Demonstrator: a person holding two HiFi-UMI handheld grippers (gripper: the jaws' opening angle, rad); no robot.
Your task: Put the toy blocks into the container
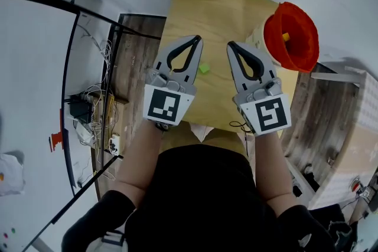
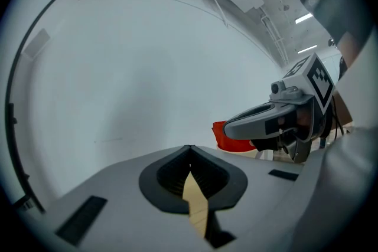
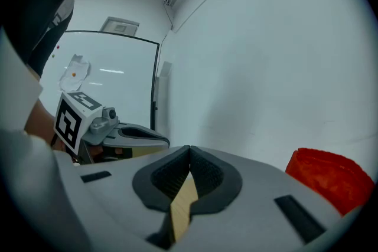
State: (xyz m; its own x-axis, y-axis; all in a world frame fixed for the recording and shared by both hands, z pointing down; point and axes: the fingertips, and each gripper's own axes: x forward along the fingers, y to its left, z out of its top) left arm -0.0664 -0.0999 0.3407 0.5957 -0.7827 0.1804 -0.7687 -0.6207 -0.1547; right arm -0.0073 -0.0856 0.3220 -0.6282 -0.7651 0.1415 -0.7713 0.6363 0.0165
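In the head view, the left claw (image 1: 198,39) and the right claw (image 1: 231,44) hover side by side over the wooden table (image 1: 201,6), each with its jaws pressed together and nothing in them. A green block (image 1: 204,68) lies on the table in the gap between the two claws, just beside the left claw's inner finger and behind its tips. The red container (image 1: 295,50) stands ahead and to the right of the right claw, with a yellow block (image 1: 286,36) inside it

In the left gripper view, the left claw (image 2: 189,148) has its tips meeting and only the table showing below them; the right claw (image 2: 227,127) is off to its right, with the red container (image 2: 223,141) beyond it

In the right gripper view, the right claw (image 3: 189,149) is likewise closed and empty; the left claw (image 3: 166,140) is to its left and the red container (image 3: 331,177) to its right
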